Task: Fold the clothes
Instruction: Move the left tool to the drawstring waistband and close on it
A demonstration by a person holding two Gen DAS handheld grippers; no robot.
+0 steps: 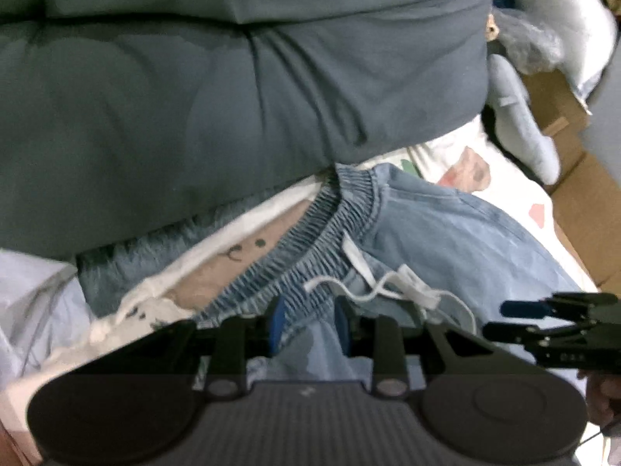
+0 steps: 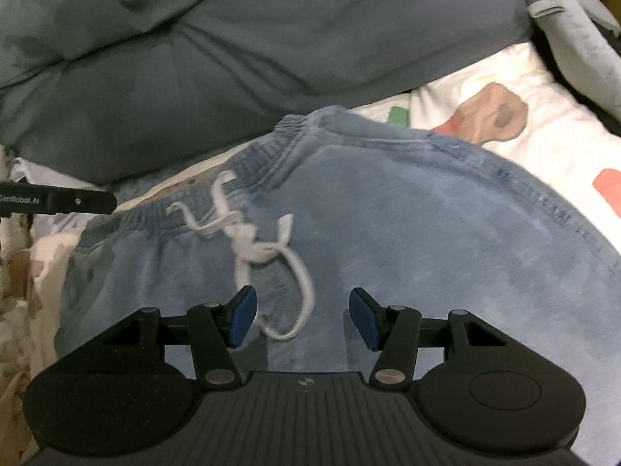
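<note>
Light blue denim trousers [image 2: 407, 233] with an elastic waistband [image 1: 295, 233] and a knotted white drawstring [image 2: 252, 248] lie on a patterned white sheet [image 2: 543, 89]. My left gripper [image 1: 307, 326] is shut on a bunch of the denim just below the waistband, and the cloth rises between its blue pads [image 1: 274, 324]. Its black finger shows in the right wrist view [image 2: 58, 202], by the waistband's left end. My right gripper [image 2: 303, 318] stands open over the trouser front, with a loop of drawstring lying between its pads [image 2: 243, 316]. It also shows in the left wrist view [image 1: 543, 322].
A thick dark grey-green duvet [image 1: 233, 97] is piled along the far side, partly over the waistband's end. A grey-blue soft toy [image 2: 574, 35] lies at the far right. Cardboard boxes [image 1: 582, 194] stand beyond the bed's right edge. A person's hand [image 1: 601, 392] holds the right gripper.
</note>
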